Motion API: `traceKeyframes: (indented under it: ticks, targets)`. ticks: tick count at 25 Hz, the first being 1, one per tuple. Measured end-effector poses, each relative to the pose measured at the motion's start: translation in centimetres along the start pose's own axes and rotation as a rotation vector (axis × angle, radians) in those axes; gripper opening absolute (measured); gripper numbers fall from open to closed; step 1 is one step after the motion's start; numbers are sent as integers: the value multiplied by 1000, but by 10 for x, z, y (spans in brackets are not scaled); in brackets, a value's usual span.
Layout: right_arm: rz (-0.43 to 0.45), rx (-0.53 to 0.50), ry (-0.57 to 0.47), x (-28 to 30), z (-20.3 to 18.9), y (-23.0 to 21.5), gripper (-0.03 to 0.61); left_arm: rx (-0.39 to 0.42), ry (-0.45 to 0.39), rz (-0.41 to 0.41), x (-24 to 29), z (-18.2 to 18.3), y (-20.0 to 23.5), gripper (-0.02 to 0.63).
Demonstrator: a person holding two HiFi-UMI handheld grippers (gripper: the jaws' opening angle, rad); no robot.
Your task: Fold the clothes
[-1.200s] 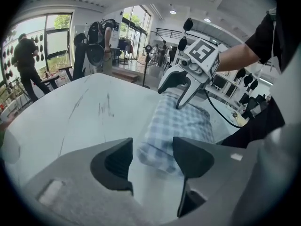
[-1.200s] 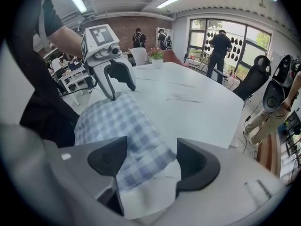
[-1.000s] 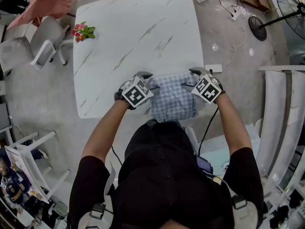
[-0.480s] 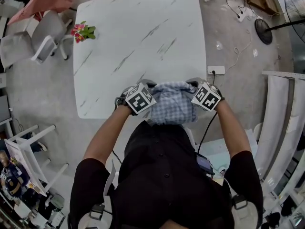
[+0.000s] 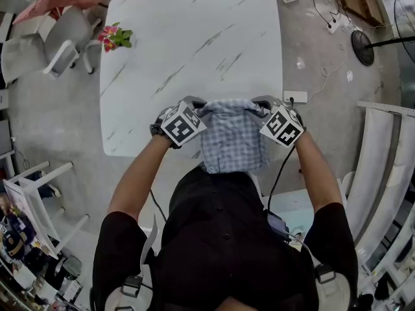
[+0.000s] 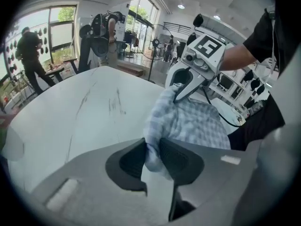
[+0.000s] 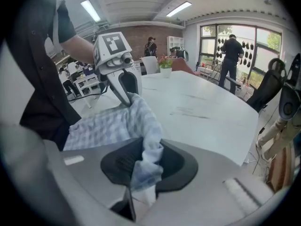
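Its far edge drawn taut since a second earlier, the blue checked cloth (image 5: 232,138) was held over the near edge of the white marble-topped table (image 5: 194,37), one corner pinched in the left gripper (image 5: 196,103), the other in the right gripper (image 5: 260,102), both pairs of jaws having just been closed on it.

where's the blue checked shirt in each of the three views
Head view: the blue checked shirt is at centre, over the near edge of the white marble table.
Left gripper view: the shirt runs from bottom centre up to the right.
Right gripper view: the shirt runs from bottom centre up to the left.
Shared landmark: the white marble table, stretching away beyond the shirt in both gripper views.
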State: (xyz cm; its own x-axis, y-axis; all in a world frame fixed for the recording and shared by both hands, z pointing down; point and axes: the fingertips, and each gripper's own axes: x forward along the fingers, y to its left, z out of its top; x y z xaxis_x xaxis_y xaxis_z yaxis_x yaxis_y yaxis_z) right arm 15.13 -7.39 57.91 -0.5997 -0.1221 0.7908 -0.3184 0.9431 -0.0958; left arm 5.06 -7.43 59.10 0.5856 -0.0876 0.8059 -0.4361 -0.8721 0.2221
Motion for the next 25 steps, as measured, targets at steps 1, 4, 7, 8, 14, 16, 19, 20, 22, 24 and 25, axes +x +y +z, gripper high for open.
traceKeyframes:
  ticks: [1, 4, 7, 8, 14, 16, 19, 20, 22, 24, 25]
  targets:
    - [-15, 1, -8, 1, 5, -7, 89, -14, -16, 14, -3, 4, 8, 98]
    - [-66, -18, -16, 6, 21, -29, 89, -23, -26, 64, -10, 14, 33, 98]
    - [-133, -24, -22, 6, 36, -54, 89, -9, -28, 132, -18, 30, 57, 98]
    - [-155, -26, -24, 6, 41, -63, 89, -9, -34, 148, -21, 36, 66, 98]
    - [-210, -63, -14, 15, 65, -110, 92, -34, -53, 194, -26, 58, 115, 104]
    - [-202, -70, -6, 22, 66, -120, 92, -50, -48, 204, -23, 59, 126, 109]
    - [-178, -69, 11, 32, 63, -131, 94, -69, -42, 207, -16, 59, 137, 112]
    - [-168, -68, 15, 35, 61, -134, 95, -78, -42, 201, -14, 58, 139, 112]
    - [-150, -71, 24, 43, 59, -137, 100, -97, -39, 190, -10, 54, 145, 114]
    - [-137, -78, 36, 48, 55, -141, 111, -114, -35, 196, -8, 50, 152, 115]
    - [-135, -79, 39, 50, 53, -145, 125, -125, -36, 204, -7, 49, 156, 122]
